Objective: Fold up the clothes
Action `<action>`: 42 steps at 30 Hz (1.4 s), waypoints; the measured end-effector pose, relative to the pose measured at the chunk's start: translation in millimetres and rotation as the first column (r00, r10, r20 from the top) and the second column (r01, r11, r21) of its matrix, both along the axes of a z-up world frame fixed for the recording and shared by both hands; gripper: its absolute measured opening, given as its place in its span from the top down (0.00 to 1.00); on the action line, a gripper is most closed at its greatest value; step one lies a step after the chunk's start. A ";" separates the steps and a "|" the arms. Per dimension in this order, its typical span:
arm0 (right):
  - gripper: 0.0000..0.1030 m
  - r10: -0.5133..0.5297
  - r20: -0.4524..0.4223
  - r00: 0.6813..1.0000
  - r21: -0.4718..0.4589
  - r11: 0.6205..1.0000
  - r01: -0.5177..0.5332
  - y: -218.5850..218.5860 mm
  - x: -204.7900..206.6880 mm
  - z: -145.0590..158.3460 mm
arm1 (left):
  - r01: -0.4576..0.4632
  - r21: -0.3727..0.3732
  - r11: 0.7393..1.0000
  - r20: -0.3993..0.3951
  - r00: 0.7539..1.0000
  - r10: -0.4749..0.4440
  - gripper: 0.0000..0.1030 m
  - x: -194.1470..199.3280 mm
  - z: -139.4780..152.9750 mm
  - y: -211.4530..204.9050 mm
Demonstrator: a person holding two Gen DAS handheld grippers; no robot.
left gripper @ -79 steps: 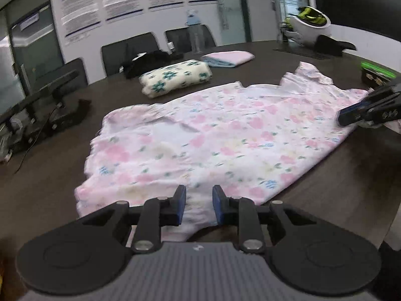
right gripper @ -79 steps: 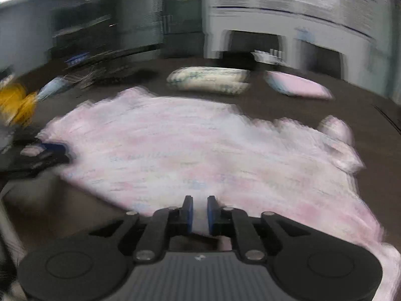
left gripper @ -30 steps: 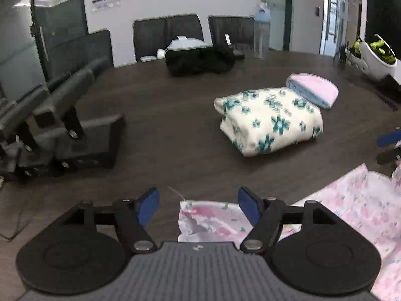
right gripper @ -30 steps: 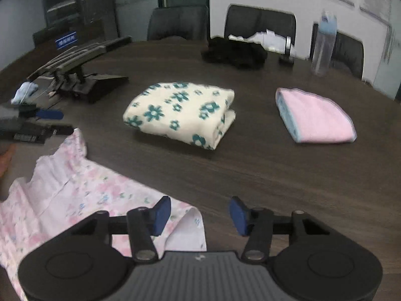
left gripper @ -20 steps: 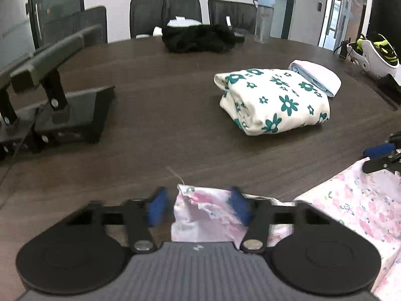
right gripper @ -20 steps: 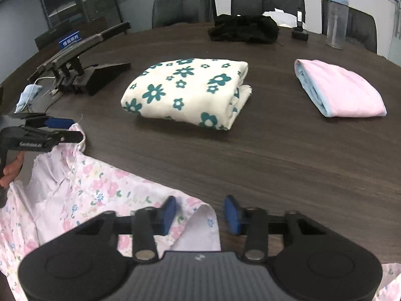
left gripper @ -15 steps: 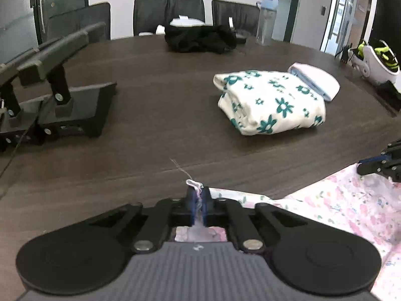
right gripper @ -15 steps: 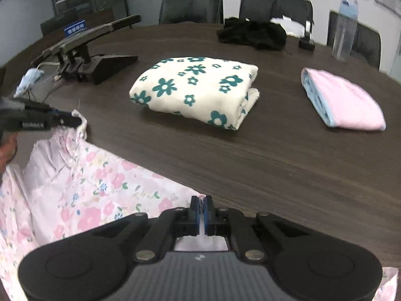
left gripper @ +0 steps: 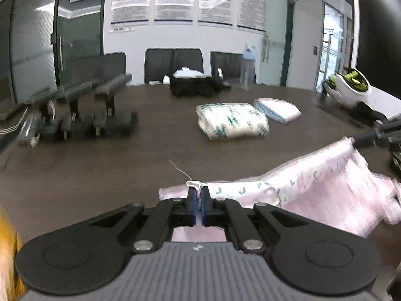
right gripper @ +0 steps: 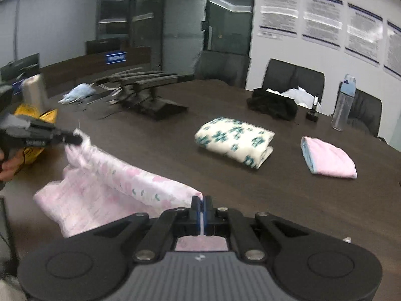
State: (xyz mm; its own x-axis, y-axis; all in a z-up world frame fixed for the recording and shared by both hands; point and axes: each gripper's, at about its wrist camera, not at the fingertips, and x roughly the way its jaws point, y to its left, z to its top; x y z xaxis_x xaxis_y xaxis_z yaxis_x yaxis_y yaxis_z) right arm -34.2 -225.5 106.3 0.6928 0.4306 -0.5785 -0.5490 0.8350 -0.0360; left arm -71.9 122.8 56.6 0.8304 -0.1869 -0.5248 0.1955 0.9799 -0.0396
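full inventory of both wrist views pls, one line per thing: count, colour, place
floral garment: 1, pink-white, lifted off the table between both grippers
folded floral cloth: 1, cream with teal flowers, mid table
folded pink cloth: 1, pink with blue edge, right of the cream one
black bundle: 1, black, far table edge
water bottle: 1, clear blue-grey, far right
black stands: a cluster, black, far left of table
yellow bag: 1, yellow, left edge
table: 1, dark brown wood
chairs: several, black, by the wall
wall posters: 4, white, back wall
left hand-held gripper: 1, black with blue pads, shut on one garment corner
right hand-held gripper: 1, black with blue pads, shut on the other corner
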 end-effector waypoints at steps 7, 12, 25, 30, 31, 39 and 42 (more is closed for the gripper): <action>0.90 0.006 -0.079 0.997 0.058 0.998 -0.001 -3.6 -43.0 -36.7 | 0.002 -0.037 0.999 0.007 1.000 -0.002 0.79 -71.9 -6.6 15.3; 0.86 -0.058 -0.069 0.996 0.204 0.976 0.071 -9.1 -45.2 -35.0 | -0.041 -0.030 0.999 0.129 0.991 0.044 0.63 -58.1 21.5 -4.5; 0.72 -0.295 -0.109 0.949 0.149 0.939 0.309 -4.8 -46.3 -88.8 | 0.128 0.109 0.986 -0.050 0.991 -0.124 0.64 -40.0 -54.7 -61.3; 0.88 -0.298 -0.195 0.934 0.273 0.898 0.344 -14.8 -40.9 -98.8 | 0.130 0.120 0.984 -0.043 0.991 -0.125 0.57 -42.1 -59.8 -65.6; 0.98 -0.311 -0.175 0.934 0.255 0.902 0.348 -11.5 -40.6 -99.6 | 0.133 0.134 0.982 -0.039 0.991 -0.129 0.57 -42.4 -58.9 -67.6; 0.90 -0.410 -0.113 0.905 0.169 0.890 0.424 -11.7 -42.8 -97.9 | 0.141 0.006 0.990 0.023 0.990 -0.141 0.56 -38.9 -22.4 -45.4; 0.86 -0.401 -0.053 0.915 0.180 0.897 0.404 -8.0 -39.9 -81.5 | 0.047 -0.070 0.996 0.100 0.994 -0.040 0.61 -22.9 8.2 -28.3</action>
